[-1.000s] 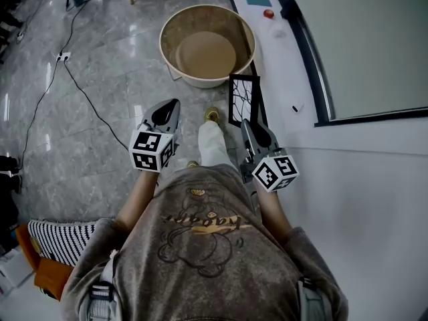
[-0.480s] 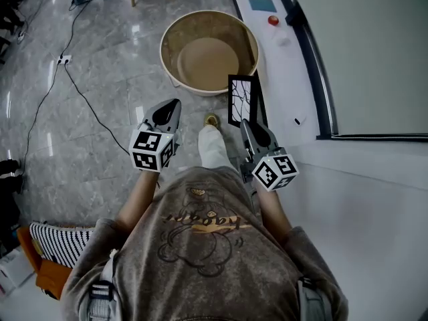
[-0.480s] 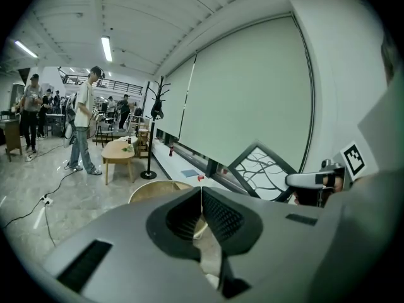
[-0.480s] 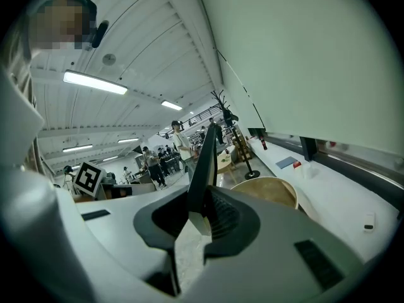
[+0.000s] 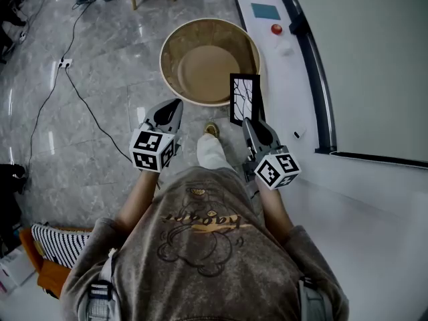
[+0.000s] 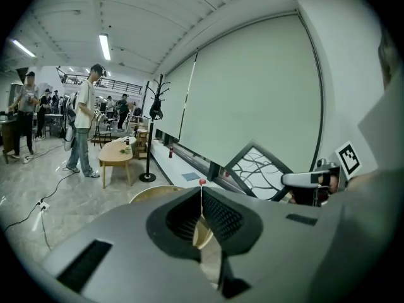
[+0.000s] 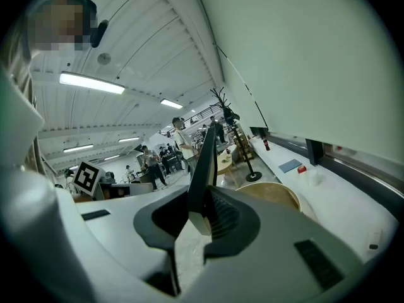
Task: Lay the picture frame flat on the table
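Two tongs showed in the head view, held out in front of the person above a grey marble floor (image 5: 100, 132). The right tongs (image 5: 248, 122) were clamped on the lower edge of the picture frame (image 5: 244, 99), which stood upright in the air, off any bench, over the near rim of a big round tub (image 5: 209, 59) and just beside a long white ledge (image 5: 284, 72) under the window. A red knob (image 5: 277, 29) and a blue card (image 5: 265, 11) lay farther along that ledge. The left tongs (image 5: 175, 103) hung well apart from the frame, and a black cable (image 5: 80, 99) ran across the floor on that side. From the left gripper view, the left tongs (image 6: 201, 196) were closed tip to tip with nothing between them. Beyond them came the tub's rim (image 6: 154, 193), a small wooden bench (image 6: 117, 153), a coat stand (image 6: 150, 131) and a standing person (image 6: 82, 125), with the frame (image 6: 259, 169) tilted at the right. From the right gripper view, the right tongs (image 7: 203, 214) pinched the frame (image 7: 205, 163) edge-on, so that it split the view; the tub (image 7: 271, 194) sat ahead.
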`<state>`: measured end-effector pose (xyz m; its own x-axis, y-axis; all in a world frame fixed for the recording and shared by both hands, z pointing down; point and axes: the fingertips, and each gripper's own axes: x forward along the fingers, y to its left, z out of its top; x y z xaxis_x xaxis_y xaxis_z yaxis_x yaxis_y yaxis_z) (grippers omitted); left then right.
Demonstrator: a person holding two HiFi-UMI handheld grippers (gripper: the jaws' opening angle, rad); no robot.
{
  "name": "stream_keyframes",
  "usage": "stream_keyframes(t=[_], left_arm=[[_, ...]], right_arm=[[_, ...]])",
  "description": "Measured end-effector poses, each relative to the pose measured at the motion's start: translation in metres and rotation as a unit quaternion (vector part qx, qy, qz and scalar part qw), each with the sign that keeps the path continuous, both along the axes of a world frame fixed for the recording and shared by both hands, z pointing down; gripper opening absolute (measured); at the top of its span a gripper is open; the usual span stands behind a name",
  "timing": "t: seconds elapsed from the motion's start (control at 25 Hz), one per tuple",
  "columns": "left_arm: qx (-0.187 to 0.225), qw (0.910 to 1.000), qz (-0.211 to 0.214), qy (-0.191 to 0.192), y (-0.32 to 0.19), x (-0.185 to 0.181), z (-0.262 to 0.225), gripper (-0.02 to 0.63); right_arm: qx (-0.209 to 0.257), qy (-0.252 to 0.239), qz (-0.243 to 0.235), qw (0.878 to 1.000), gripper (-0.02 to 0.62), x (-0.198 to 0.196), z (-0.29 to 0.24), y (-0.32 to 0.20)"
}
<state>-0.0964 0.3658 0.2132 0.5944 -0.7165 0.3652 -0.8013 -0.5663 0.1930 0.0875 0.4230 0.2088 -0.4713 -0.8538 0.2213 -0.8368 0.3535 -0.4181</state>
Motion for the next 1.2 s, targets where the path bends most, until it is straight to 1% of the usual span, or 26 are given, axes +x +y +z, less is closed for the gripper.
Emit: stream_keyframes(t=[0.28,0.44,0.6,0.72,0.8,1.0,1.2], left_arm=[[-0.010,0.9999,-0.008,0.000,-0.053,0.013,-0.007,0.020],[-0.008,0.9999,-0.014,-0.002,-0.082,0.021,-0.008,0.021],[-0.012,0.9995,-0.030,-0.002,-0.117,0.034,-0.008,0.020],[-0.019,0.9989,-0.042,-0.002,-0.154,0.038,-0.015,0.020],[-0.019,0.9986,-0.049,-0.005,-0.170,0.041,-0.014,0.020],[-0.011,0.9977,-0.066,-0.004,-0.172,0.046,-0.007,0.020],[-0.007,0.9974,-0.072,-0.004,-0.169,0.048,-0.003,0.021]], right_arm=[[-0.004,-0.003,-0.016,1.000,0.077,0.012,-0.008,-0.059],[-0.006,-0.004,-0.032,0.999,0.077,0.017,-0.007,-0.090],[-0.008,-0.006,-0.050,0.999,0.077,0.028,-0.008,-0.128],[-0.016,-0.003,-0.065,0.998,0.077,0.032,-0.013,-0.166],[-0.019,-0.001,-0.074,0.997,0.077,0.034,-0.010,-0.182],[-0.017,0.002,-0.095,0.995,0.077,0.039,0.001,-0.186],[-0.011,-0.002,-0.105,0.994,0.077,0.039,0.004,-0.189]])
